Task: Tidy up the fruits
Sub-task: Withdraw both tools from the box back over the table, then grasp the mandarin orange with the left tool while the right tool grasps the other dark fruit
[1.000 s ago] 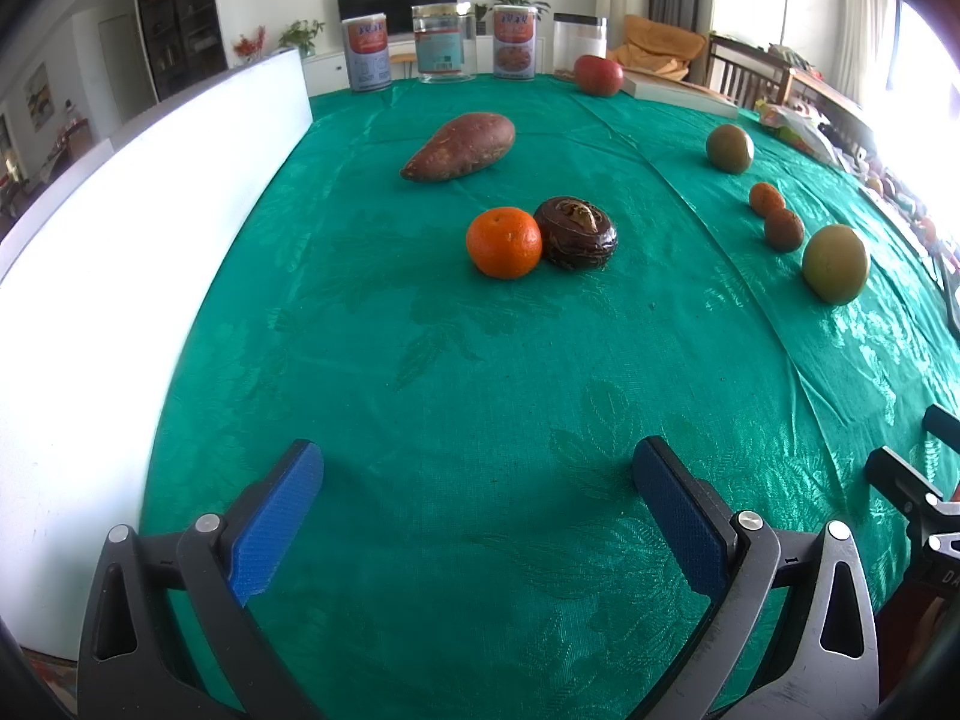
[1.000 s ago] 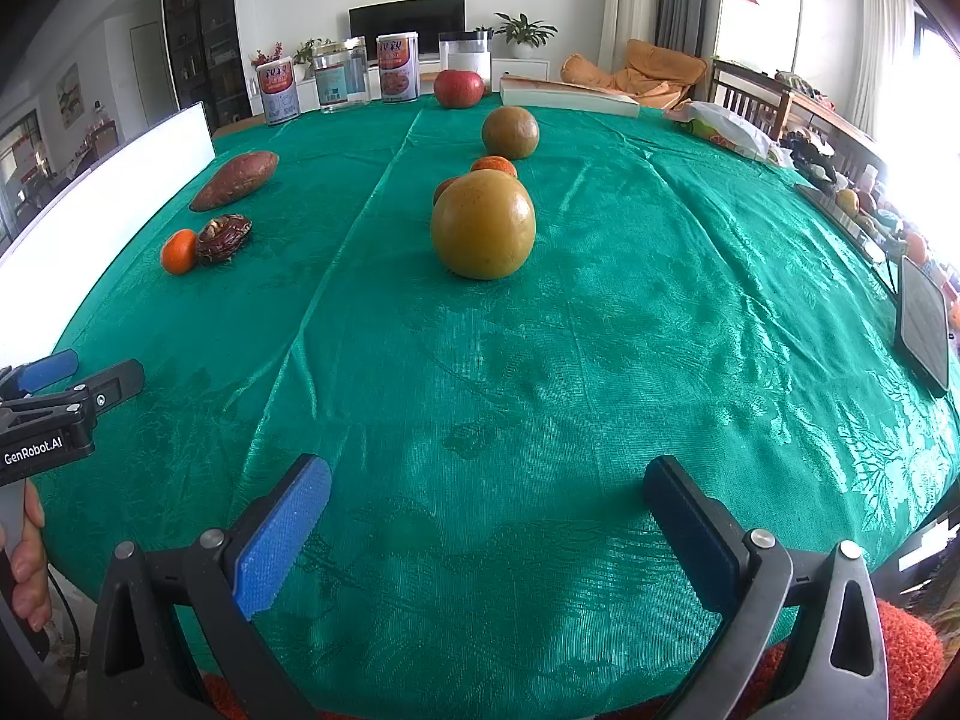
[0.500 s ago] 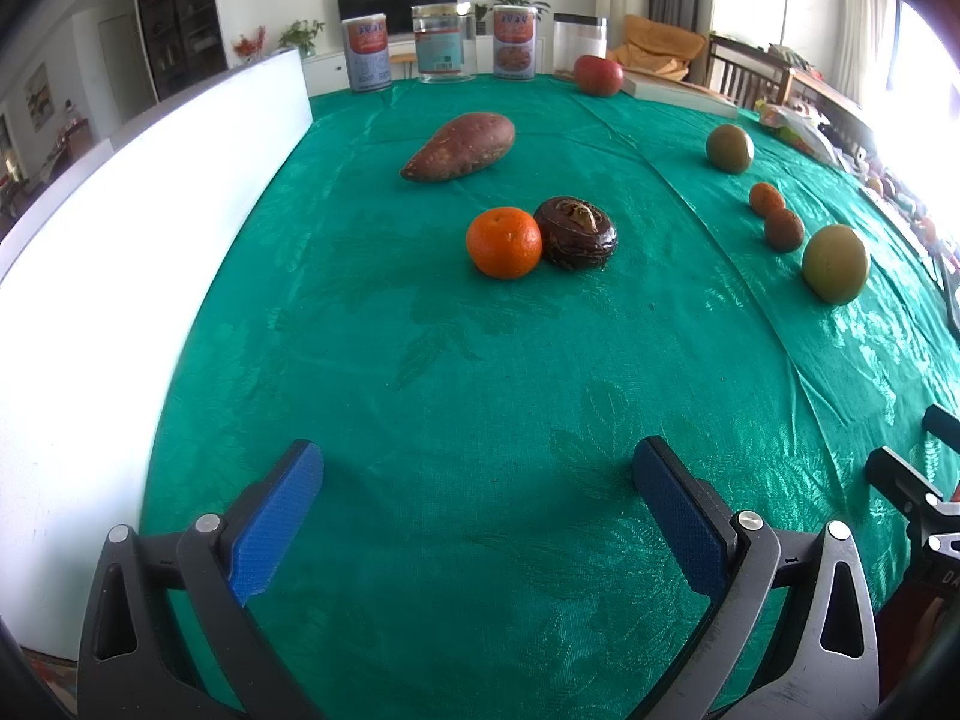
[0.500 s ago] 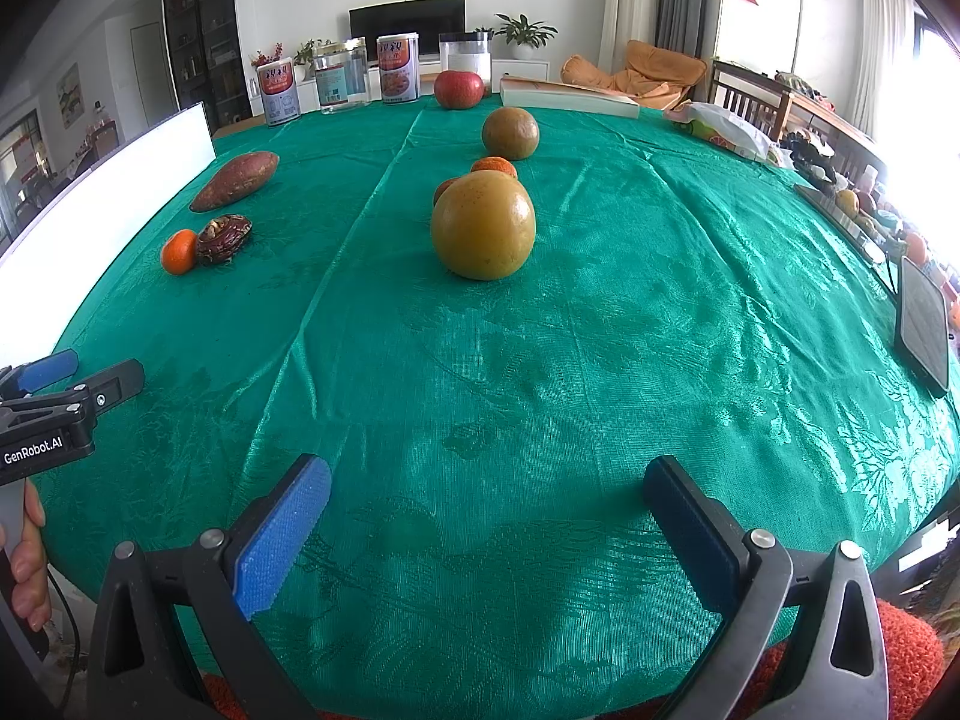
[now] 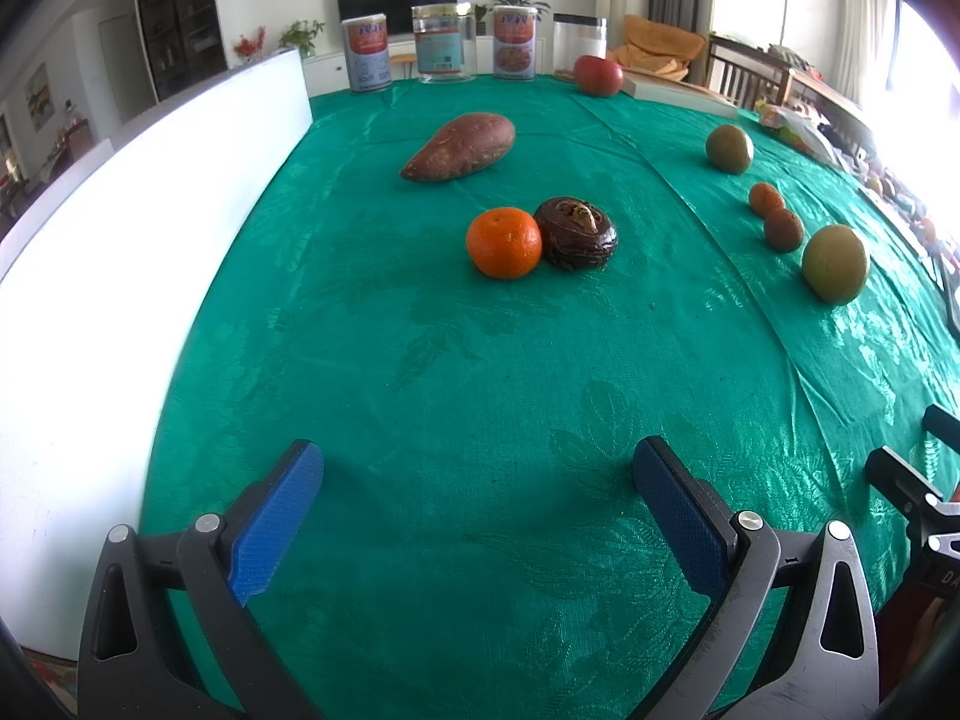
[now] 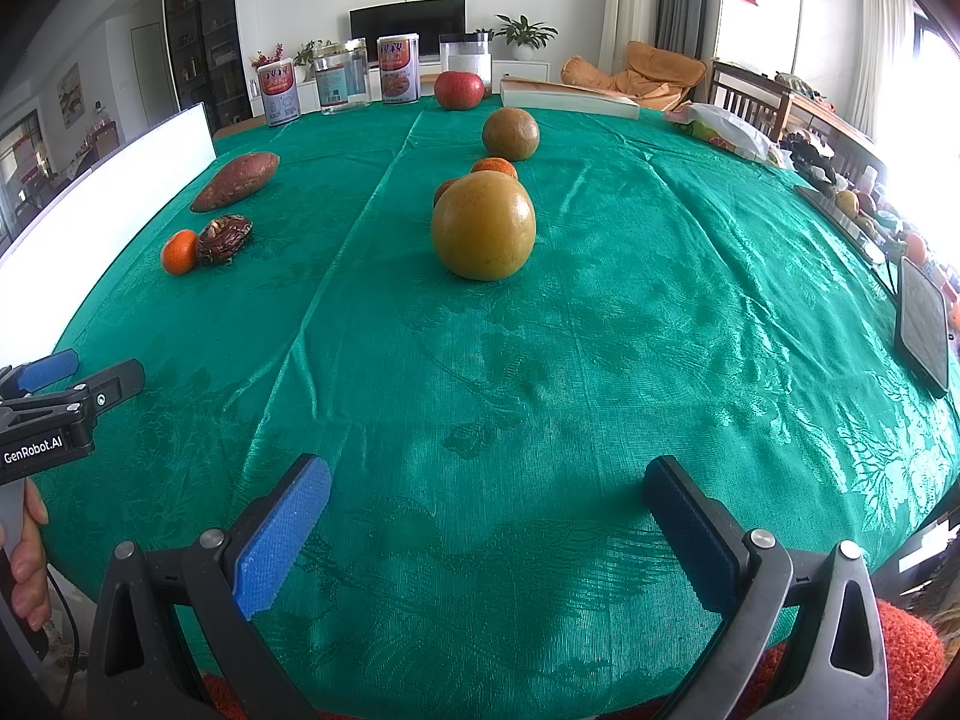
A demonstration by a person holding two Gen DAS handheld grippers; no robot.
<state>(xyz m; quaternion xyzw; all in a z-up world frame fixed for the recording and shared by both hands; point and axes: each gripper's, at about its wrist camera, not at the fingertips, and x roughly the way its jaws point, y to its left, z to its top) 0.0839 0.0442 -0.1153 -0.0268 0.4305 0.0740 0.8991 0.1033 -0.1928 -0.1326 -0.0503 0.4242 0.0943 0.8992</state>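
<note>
On the green tablecloth [image 5: 480,372] lie an orange mandarin [image 5: 504,242] touching a dark brown fruit [image 5: 575,233], and a sweet potato [image 5: 459,146] behind them. To the right runs a row: a large yellow-green fruit [image 6: 483,225], two small orange fruits [image 5: 783,230] [image 5: 766,199], a round greenish fruit [image 6: 510,133] and a red apple [image 6: 459,90]. My left gripper [image 5: 477,480] is open and empty near the table's front. My right gripper [image 6: 487,495] is open and empty, well short of the large fruit.
A white board [image 5: 138,228] lines the table's left edge. Cans and clear jars [image 5: 441,43] stand at the far edge, with a book [image 6: 567,97] beside the apple. A dark tablet [image 6: 924,324] lies at the right edge.
</note>
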